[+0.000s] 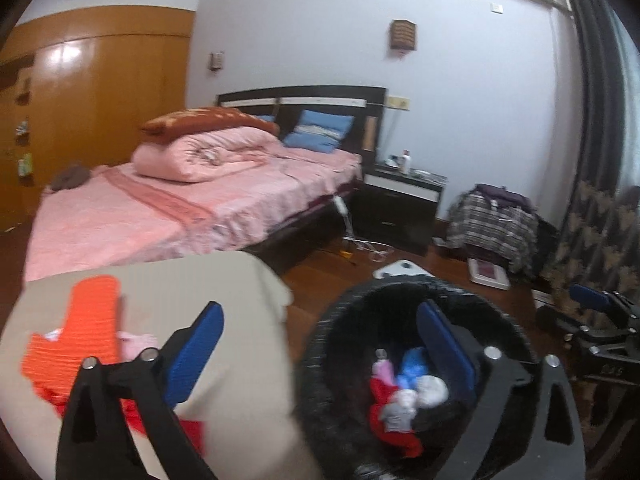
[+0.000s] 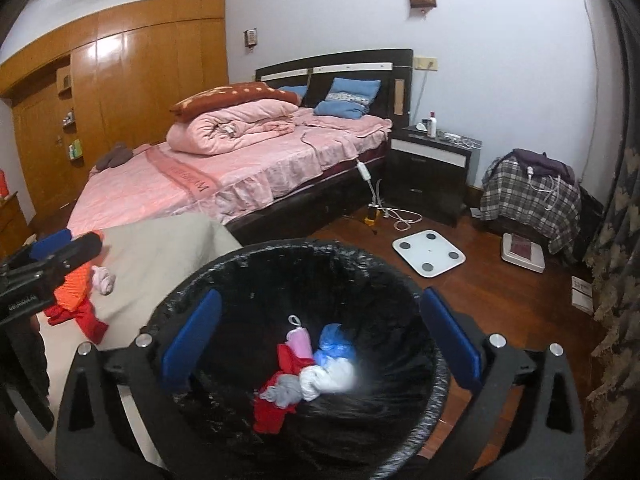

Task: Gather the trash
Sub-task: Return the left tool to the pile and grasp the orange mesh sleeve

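Open bin [image 2: 240,264] mouth (rags [image 2: 304,376] at bottom)

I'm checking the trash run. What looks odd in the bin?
The bin holds small rolled cloth items, red, pink, blue, white and grey, that look like socks rather than rubbish. Similar pieces lie on the beige surface beside it.

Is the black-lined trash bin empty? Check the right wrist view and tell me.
No, the trash bin already holds a small pile of crumpled items in red, pink, blue, white and grey at its bottom.
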Action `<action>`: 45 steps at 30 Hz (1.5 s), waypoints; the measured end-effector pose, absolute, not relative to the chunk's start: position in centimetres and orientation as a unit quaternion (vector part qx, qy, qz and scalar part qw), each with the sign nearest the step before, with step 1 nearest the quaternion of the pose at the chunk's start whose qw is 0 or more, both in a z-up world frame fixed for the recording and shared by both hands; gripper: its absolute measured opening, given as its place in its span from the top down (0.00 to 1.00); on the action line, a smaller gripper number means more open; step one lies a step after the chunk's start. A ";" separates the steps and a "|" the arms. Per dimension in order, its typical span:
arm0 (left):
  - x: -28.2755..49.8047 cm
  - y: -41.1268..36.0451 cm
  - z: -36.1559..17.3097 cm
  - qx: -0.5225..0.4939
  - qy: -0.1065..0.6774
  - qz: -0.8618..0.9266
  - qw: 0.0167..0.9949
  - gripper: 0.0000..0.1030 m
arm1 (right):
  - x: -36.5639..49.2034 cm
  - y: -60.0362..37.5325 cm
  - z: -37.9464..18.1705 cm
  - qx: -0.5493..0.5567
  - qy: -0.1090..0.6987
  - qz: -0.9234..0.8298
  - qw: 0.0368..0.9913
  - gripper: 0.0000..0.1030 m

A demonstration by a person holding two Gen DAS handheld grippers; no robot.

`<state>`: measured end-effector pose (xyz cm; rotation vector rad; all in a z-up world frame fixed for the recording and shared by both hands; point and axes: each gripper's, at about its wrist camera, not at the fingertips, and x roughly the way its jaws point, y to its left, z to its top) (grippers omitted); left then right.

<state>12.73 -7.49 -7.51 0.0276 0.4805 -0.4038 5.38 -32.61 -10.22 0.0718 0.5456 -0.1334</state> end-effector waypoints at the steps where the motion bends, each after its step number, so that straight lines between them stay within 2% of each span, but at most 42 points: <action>1: 12.5 -6.5 -7.4 0.014 0.235 -0.188 0.954 0.06 | 5.5 -32.2 -10.2 0.035 0.270 -0.061 0.960 0.05; 15: 9.9 6.8 -8.5 -0.002 0.243 -0.048 0.969 0.06 | 8.6 -22.5 -10.1 0.020 0.280 0.032 0.959 0.05; 22: 9.5 10.9 -9.8 -0.010 0.252 -0.006 0.968 0.06 | 10.2 -17.8 -10.5 0.008 0.283 0.069 0.957 0.05; 37: 11.3 15.5 -12.4 -0.022 0.275 0.034 0.961 0.08 | 13.7 -10.7 -12.5 -0.014 0.298 0.116 0.947 0.05; 45: 15.0 16.4 -13.9 -0.030 0.291 0.024 0.956 0.14 | 15.1 -9.3 -13.5 -0.022 0.308 0.118 0.944 0.05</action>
